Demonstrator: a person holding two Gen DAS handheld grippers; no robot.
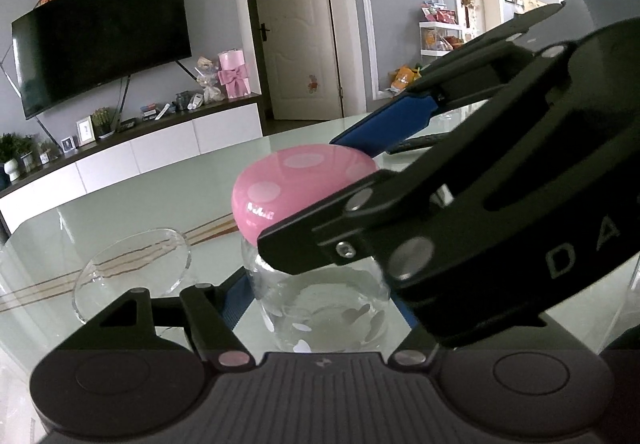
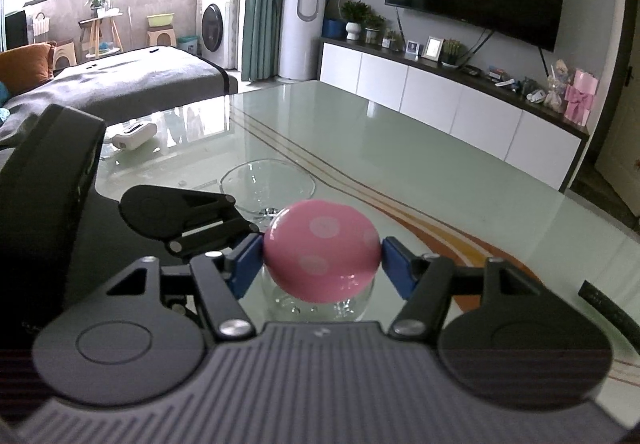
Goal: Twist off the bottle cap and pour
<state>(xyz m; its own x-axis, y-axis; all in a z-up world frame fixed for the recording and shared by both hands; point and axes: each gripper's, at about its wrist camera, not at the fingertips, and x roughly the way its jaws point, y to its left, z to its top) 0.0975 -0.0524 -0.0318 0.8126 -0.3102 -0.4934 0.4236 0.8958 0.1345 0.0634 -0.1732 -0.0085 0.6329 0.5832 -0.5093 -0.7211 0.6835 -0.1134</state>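
Right gripper (image 2: 321,258) clenching pink dotted cap (image 2: 321,250), blue fingers (image 2: 245,264) pressing both sides. Left gripper (image 1: 316,308) gripping clear bottle (image 1: 320,304) body below. Bottle standing on glass desk (image 2: 400,132). Clear glass bowl (image 2: 267,180) sitting just beyond.

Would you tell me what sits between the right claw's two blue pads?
The pink cap of the clear bottle fills that gap, with the right claw pads touching its sides, as the right wrist view shows.
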